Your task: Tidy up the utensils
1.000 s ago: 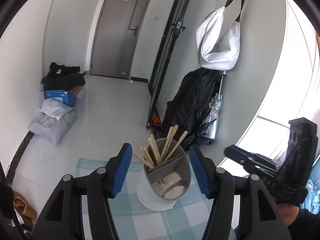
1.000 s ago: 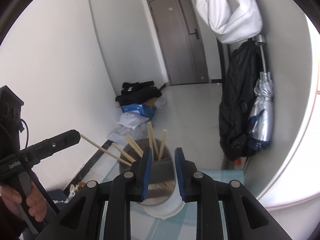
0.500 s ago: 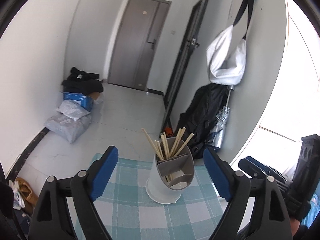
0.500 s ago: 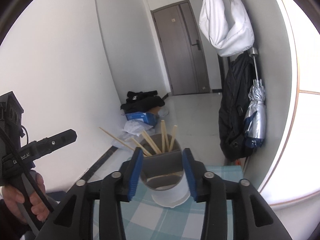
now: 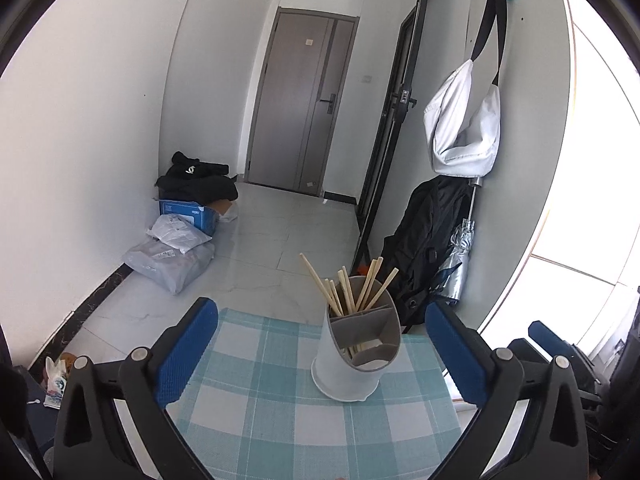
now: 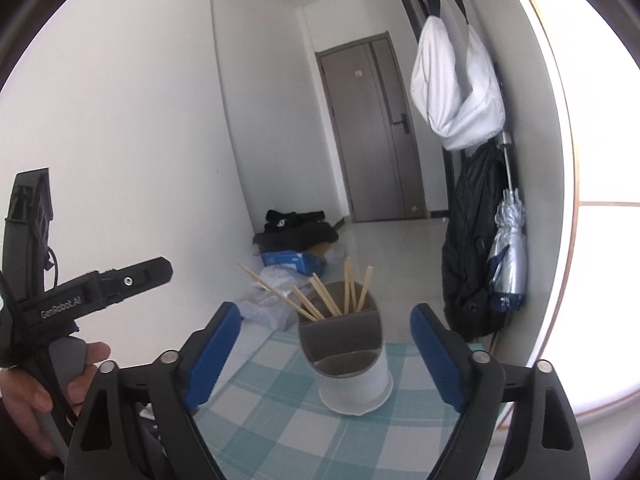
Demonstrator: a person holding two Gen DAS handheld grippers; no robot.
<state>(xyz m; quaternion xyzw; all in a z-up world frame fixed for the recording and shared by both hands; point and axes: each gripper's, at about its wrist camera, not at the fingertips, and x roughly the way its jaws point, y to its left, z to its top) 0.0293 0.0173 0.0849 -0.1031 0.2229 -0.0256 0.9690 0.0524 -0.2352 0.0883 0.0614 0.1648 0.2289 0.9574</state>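
Your left tool (image 5: 320,344) is spread wide, its jaws having just been opening, and nothing sits between the blue pads (image 5: 186,350): the holder (image 5: 352,364) stands ahead of them, untouched. Your right tool (image 6: 324,354) is the same: jaws wide apart after just opening, pads clear of the holder on both sides. In the right view your left hand (image 6: 36,396) shows at the lower left, wrapped on the handle of the left tool.

The holder is a white cup with a grey divider insert, standing upright on the checked cloth (image 5: 280,420) of the desk, toward the far edge. The chopsticks (image 5: 352,288) stand bunched in its rear compartment, fanned out, one leaning far left (the front compartments look empty from here, though the bottoms are hard to see).

Beyond the desk: tiled floor (image 5: 272,240), grey door (image 5: 304,108), a blue box (image 5: 186,214) under black clothes by the left wall, and white parcels (image 5: 172,256) nearer. On the right wall hang a white bag (image 5: 464,128), a black jacket (image 5: 428,236) and a silver umbrella (image 5: 458,264).
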